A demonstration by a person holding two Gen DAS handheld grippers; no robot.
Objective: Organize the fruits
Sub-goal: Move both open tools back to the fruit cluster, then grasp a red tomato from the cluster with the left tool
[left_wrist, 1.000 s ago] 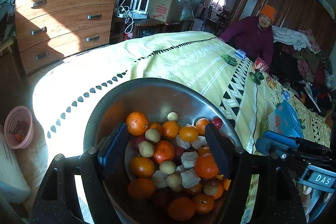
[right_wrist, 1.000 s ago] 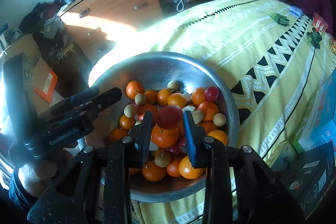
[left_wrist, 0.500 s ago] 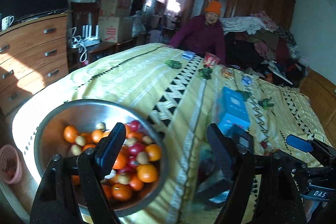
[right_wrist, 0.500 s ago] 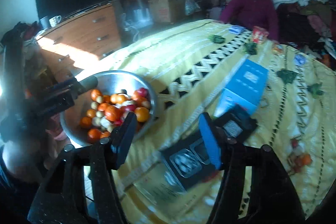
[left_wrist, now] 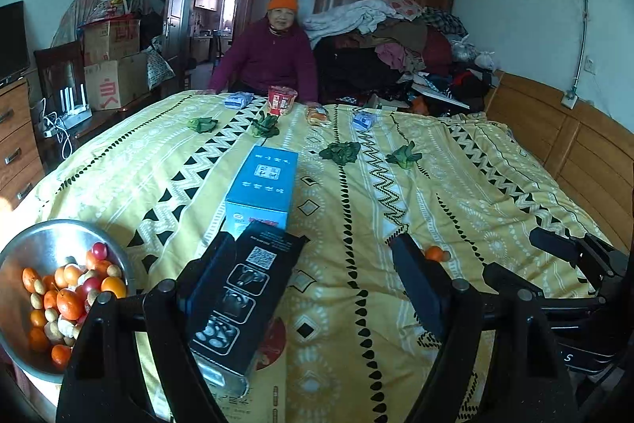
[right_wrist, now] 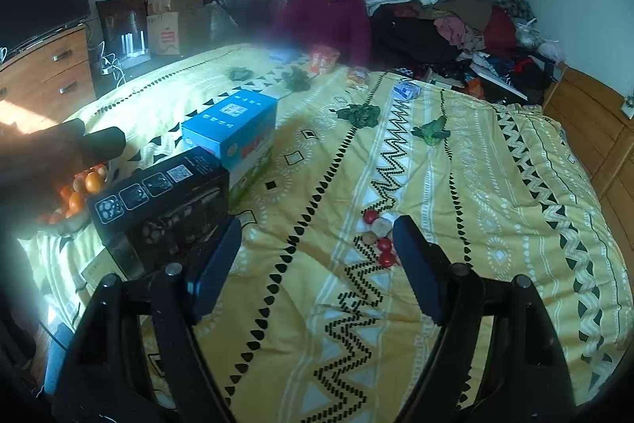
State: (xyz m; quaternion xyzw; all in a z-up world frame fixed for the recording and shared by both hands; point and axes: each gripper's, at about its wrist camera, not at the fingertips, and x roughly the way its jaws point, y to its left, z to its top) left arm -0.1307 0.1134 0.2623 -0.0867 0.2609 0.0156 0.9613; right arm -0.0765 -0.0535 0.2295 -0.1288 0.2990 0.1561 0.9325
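Item: right tongs [right_wrist: 317, 260] and left tongs [left_wrist: 313, 272], both lately widened and empty above the bed [right_wrist: 495, 185]; sorted fruits [right_wrist: 378, 236] beside right fingertip, bowl [left_wrist: 43, 244] far left; risk: round fruit rolling on soft quilt.

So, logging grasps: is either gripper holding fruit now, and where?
Nothing is held: the left gripper and right gripper both stand open and empty.

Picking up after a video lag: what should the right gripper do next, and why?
Probably ease the right gripper toward the loose fruits on the bedspread: its jaws have just been opening, nothing is between them, and the fruits lie beside one fingertip.
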